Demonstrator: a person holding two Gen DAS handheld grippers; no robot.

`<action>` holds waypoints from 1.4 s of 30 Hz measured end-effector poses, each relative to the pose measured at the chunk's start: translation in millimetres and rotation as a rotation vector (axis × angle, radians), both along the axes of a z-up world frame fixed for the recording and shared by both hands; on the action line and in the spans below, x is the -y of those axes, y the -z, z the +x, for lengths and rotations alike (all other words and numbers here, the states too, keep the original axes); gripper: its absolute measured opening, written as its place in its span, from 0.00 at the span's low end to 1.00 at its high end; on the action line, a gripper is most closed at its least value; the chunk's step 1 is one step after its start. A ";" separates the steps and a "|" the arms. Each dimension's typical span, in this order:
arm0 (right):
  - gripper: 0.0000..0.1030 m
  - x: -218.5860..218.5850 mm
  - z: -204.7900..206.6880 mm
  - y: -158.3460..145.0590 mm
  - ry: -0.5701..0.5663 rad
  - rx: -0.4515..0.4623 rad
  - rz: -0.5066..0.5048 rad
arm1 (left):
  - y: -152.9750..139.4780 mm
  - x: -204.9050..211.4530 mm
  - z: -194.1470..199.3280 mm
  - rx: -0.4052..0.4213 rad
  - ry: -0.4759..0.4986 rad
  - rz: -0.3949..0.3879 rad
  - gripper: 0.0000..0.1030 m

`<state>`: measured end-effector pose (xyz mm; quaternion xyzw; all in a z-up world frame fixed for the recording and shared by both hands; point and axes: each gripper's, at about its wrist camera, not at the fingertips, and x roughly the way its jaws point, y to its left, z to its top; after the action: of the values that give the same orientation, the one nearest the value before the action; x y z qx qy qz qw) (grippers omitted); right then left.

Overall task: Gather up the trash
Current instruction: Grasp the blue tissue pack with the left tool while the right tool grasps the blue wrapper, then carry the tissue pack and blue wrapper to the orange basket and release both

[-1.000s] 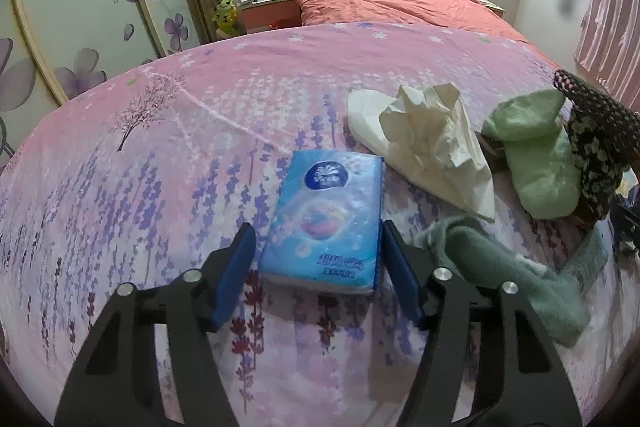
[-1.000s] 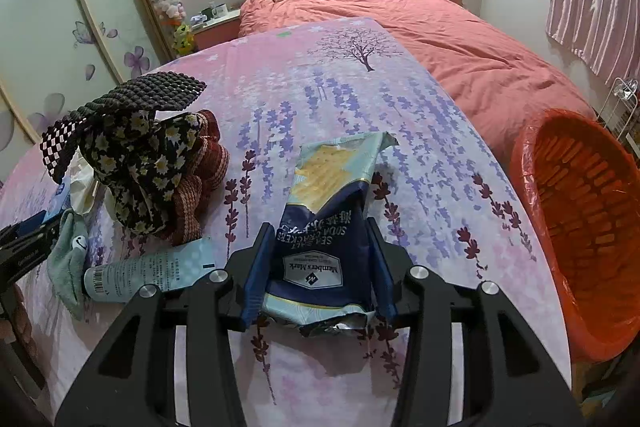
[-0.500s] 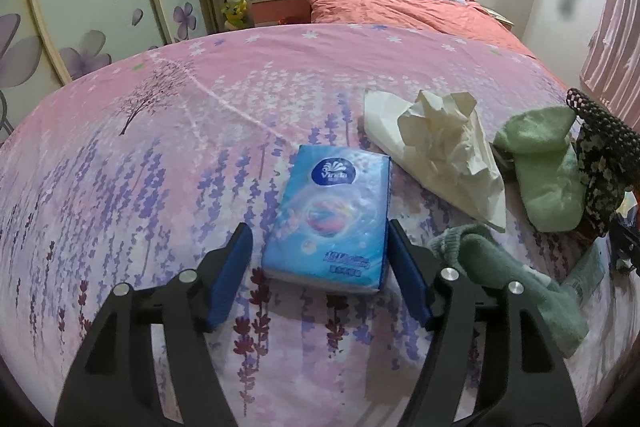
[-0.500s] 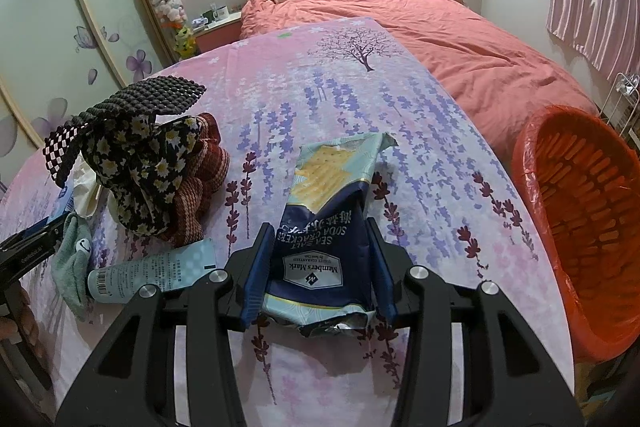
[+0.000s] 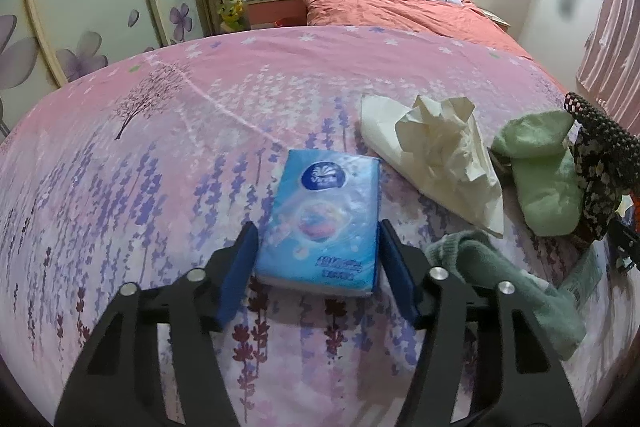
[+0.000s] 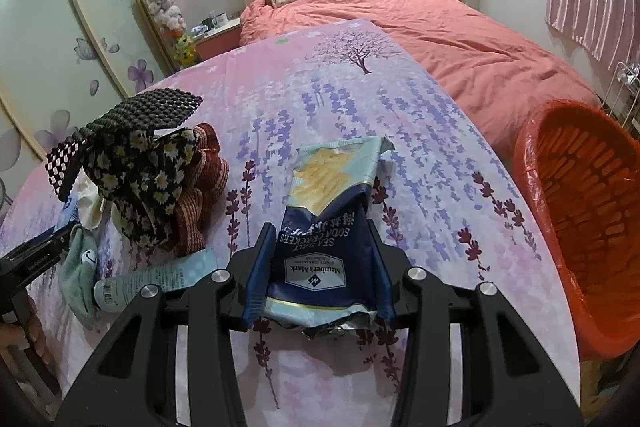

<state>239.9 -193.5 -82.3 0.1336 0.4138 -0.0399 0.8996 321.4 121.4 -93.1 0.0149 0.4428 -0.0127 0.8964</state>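
A bedroom, with a lavender-print sheet [image 5: 160,187] spread over the surface in front of the coral bed: the right tool [image 6: 320,267] is clamped on the cracker bag [image 6: 326,227], pinched at its crumpled end, probably so it can be carried to the orange basket [image 6: 580,227] to that tool's right. The left tool [image 5: 316,259] stands open astride the tissue pack [image 5: 320,219], fingers just beside its edges. Against the earlier frames the left tool has edged slightly forward; the right grip looks unchanged.

The right hand-held gripper [image 6: 320,269] clamps a cracker bag [image 6: 326,223] near the orange basket [image 6: 576,211].
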 end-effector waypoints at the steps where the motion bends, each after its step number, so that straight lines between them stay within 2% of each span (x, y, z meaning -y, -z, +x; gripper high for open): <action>1: 0.39 0.9 -0.6 -0.2 0.002 0.002 0.004 | 0.1 0.8 0.3 0.001 0.000 0.002 0.53; 3: 0.35 3.2 -2.8 -0.8 0.003 0.013 0.021 | -0.3 2.3 0.8 0.003 0.002 0.002 0.52; 4: 0.30 4.1 -4.5 -1.7 0.002 0.022 0.026 | -0.4 1.2 0.7 0.004 -0.001 -0.005 0.52; 14: 0.29 5.1 -15.0 -12.8 0.001 0.051 0.010 | -10.4 -5.0 -13.4 0.035 -0.011 -0.033 0.50; 23: 0.29 13.5 -37.9 -50.1 -0.003 0.134 -0.014 | -55.2 10.6 -38.0 0.122 0.033 -0.064 0.50; 32: 0.29 29.6 -66.8 -78.4 0.020 0.202 -0.034 | -98.1 63.4 -71.4 0.204 0.150 -0.107 0.50; 42: 0.29 77.3 -100.9 -89.0 0.104 0.257 -0.050 | -124.0 156.6 -101.4 0.249 0.333 -0.184 0.50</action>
<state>139.0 -270.8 6.8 0.1366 0.2865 -0.0794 0.9450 220.0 -35.2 30.8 0.0075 0.3174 -0.1989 0.9272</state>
